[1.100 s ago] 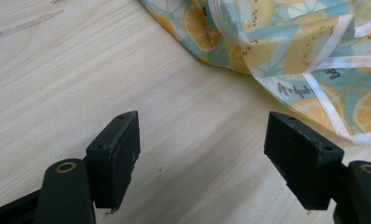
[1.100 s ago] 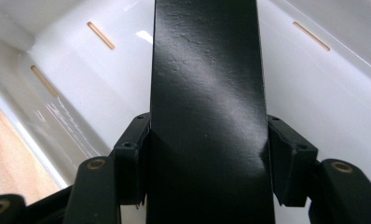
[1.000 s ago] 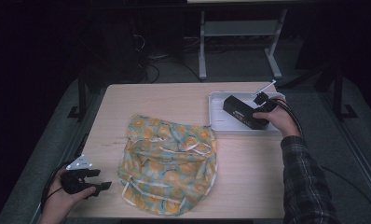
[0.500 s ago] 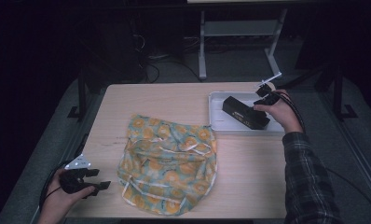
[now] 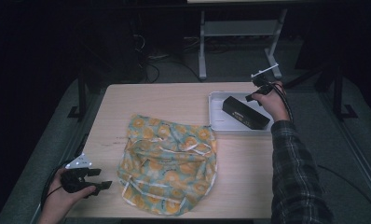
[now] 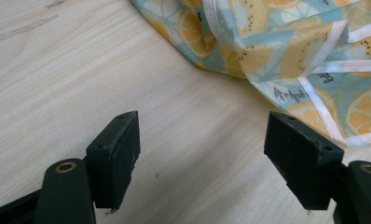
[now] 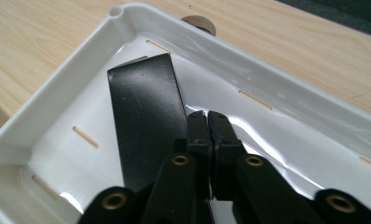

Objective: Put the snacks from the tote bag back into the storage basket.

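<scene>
Where cloth (image 6: 286,51) shows faint print — unreadable, black box (image 7: 146,126) unlabelled.

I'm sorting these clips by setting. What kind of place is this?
Probably a lab or workshop recording station: a bare wooden table in a dark room, cables on the floor behind, a metal stand, and a white tray as a prop.

Dim lab or workshop, wooden table (image 5: 174,100), metal frame legs (image 5: 203,44), floor cables (image 5: 148,58)

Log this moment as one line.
right gripper: shut, empty, above black box in white tray | left gripper: open, beside fruit-print cloth
</scene>
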